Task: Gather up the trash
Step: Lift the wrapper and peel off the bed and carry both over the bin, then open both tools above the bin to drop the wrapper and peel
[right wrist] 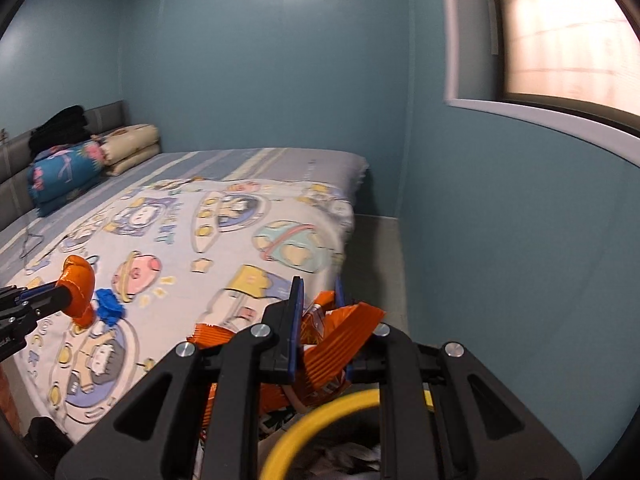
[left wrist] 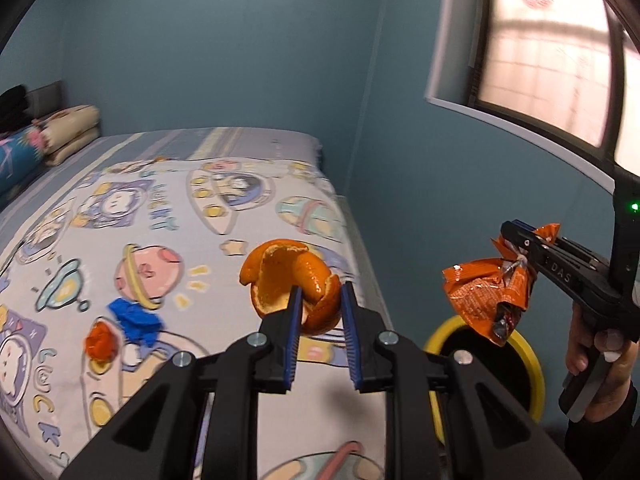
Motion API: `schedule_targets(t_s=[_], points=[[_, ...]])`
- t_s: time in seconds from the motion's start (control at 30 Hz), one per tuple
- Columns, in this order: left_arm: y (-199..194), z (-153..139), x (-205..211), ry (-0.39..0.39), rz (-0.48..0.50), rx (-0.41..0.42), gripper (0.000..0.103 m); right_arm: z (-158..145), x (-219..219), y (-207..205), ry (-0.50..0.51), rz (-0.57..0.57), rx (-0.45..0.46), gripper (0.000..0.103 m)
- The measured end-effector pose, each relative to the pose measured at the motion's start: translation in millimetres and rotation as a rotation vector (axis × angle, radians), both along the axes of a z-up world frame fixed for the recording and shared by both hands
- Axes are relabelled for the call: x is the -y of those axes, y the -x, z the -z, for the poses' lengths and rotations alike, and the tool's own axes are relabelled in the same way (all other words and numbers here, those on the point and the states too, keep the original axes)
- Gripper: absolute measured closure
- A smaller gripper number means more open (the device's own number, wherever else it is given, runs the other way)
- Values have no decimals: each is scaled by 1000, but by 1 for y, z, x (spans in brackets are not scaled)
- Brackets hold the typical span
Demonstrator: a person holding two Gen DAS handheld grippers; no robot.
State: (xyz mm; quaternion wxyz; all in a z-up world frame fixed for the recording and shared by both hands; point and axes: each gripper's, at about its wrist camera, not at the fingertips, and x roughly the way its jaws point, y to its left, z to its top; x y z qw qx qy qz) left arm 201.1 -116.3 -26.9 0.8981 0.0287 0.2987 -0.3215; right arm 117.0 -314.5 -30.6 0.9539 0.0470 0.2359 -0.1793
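A: Left gripper (left wrist: 320, 296) fingers clamping orange peel (left wrist: 288, 280), hovering over bed (left wrist: 168, 216) edge.

B: Right gripper (right wrist: 318, 300) fingers pinching crumpled orange wrapper (right wrist: 340, 328), hanging above yellow-rimmed bin (right wrist: 320, 424). Blue scrap (left wrist: 136, 320), smaller peel (left wrist: 100, 342) lying on bed.

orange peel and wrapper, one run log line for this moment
left gripper: shut on orange peel | right gripper: shut on orange snack wrapper | yellow-rimmed bin: below wrapper

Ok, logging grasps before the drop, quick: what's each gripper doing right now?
Left gripper: closed on the orange peel.
Right gripper: closed on the orange wrapper, above the yellow-rimmed bin.
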Motion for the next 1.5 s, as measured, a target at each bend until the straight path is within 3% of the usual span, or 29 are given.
schedule_targets(t_s=[0.27,0.57,1.2,1.5], points=[[32,8,58,-30,131,-2,85,12,27,49,93,175,0,88],[62,27,108,-107,237,-2,85,43,40,63,179,278,-38,88],[98,65,170,-192,371,-49,84,78,70,73,180,334,-116,87],[95,78,172,-189,395,-83,82,79,76,72,160,332,-125,78]])
